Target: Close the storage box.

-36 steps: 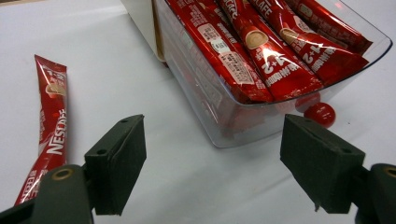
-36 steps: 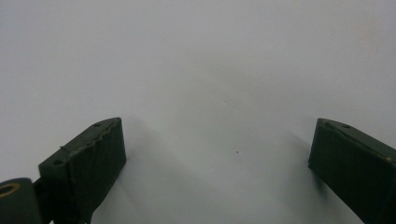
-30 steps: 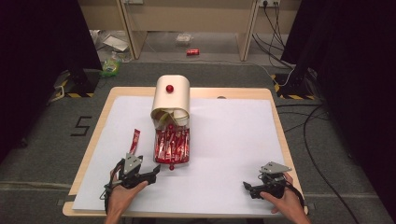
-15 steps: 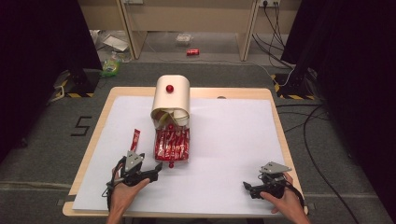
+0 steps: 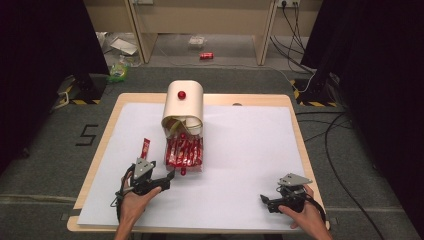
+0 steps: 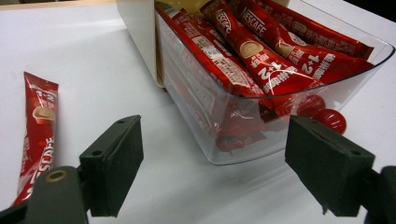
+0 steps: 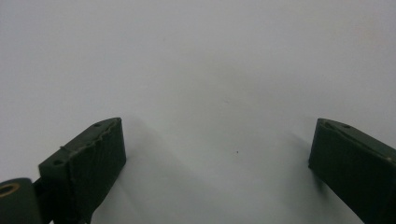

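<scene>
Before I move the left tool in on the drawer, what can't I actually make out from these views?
- Sachets low in the clear drawer: left gripper view, count hidden by the sachets stacked on top.
- Cream dispenser box: its inside is hidden by its own walls in the high view, its top cut off in the left gripper view.
- Red knob: left gripper view, partly hidden behind the drawer's front wall.
- Loose sachet: lower end hidden by the left tool.

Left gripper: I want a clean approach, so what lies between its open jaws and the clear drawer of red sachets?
Only bare white sheet lies between the left gripper and the clear drawer, as the left gripper view shows. A loose sachet lies off to the side.
</scene>
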`<state>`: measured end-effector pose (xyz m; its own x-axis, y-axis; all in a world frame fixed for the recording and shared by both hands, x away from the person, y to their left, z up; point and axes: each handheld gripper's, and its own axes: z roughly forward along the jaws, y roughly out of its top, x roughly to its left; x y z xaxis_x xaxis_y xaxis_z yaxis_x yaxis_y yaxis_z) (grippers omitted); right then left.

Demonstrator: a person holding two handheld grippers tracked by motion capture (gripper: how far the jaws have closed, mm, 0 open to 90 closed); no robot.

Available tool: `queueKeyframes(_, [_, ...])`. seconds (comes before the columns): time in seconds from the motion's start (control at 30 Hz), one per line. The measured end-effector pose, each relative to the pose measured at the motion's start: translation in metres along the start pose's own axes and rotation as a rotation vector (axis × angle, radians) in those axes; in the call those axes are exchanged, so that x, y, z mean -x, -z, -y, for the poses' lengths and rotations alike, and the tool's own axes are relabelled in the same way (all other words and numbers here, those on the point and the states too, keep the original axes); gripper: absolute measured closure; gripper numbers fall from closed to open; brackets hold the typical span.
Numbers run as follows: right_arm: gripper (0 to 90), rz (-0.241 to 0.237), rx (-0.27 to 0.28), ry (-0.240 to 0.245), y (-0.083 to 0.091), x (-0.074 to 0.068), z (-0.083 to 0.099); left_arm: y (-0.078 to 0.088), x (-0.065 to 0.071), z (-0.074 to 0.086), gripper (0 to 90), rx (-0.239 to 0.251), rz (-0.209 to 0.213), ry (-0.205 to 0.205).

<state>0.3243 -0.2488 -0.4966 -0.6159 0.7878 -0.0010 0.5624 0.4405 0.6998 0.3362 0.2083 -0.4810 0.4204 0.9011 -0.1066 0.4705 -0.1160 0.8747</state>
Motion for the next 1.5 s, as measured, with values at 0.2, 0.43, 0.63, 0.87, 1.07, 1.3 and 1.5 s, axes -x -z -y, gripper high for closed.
queueKeyframes(0.2, [4.4,0.000,0.001,0.001,0.000,0.000,0.000,-0.002,-0.002,-0.002,18.6,0.000,-0.006,0.005])
queueKeyframes(0.43, [4.4,0.000,0.000,0.000,0.000,0.000,0.000,-0.006,-0.004,-0.003,18.7,0.005,-0.013,0.011])
queueKeyframes(0.63, [4.3,0.000,0.000,0.000,0.000,0.000,0.000,-0.006,-0.007,-0.003,18.6,0.008,-0.016,0.026])
queueKeyframes(0.87, [4.3,0.000,0.000,0.000,0.000,0.000,0.000,-0.009,-0.008,-0.004,18.5,0.008,-0.023,0.030])
queueKeyframes(1.07, [4.3,0.000,0.000,-0.001,0.000,0.000,0.000,-0.011,-0.008,-0.006,18.4,0.005,-0.031,0.022])
queueKeyframes(1.3, [4.3,0.000,0.000,0.000,0.000,0.000,0.000,-0.014,-0.009,-0.009,18.4,0.002,-0.036,0.021])
queueKeyframes(1.5, [4.3,0.000,0.000,0.000,0.000,0.000,0.000,-0.015,-0.010,-0.010,18.4,0.000,-0.040,0.021])
